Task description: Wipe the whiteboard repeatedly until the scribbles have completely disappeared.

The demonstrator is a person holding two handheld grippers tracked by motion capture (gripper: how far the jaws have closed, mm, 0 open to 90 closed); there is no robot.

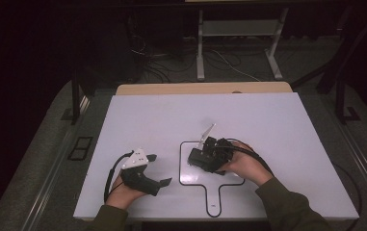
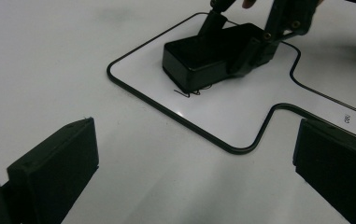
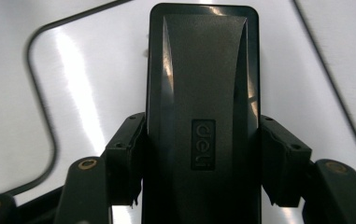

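A black block-shaped board eraser (image 1: 194, 159) (image 3: 202, 84) lies flat inside a small paddle-shaped whiteboard (image 1: 187, 176) (image 2: 241, 105) with a black rim. My right gripper (image 1: 205, 156) (image 3: 202, 158) is shut on the eraser's two long sides, and its pads (image 3: 128, 154) press against it. From the left gripper view, the eraser (image 2: 203, 58) sits just behind a small dark scribble (image 2: 189, 92). My left gripper (image 1: 158, 169) (image 2: 194, 172) rests to the left of the small board, jaws open, with bare table between them.
The small whiteboard lies on a large white tabletop (image 1: 268, 125) whose wooden back edge (image 1: 205, 88) shows behind it. Beyond that are a white table frame (image 1: 239, 43) and cables on the dark floor. The board's handle (image 1: 213, 199) points to the near edge.
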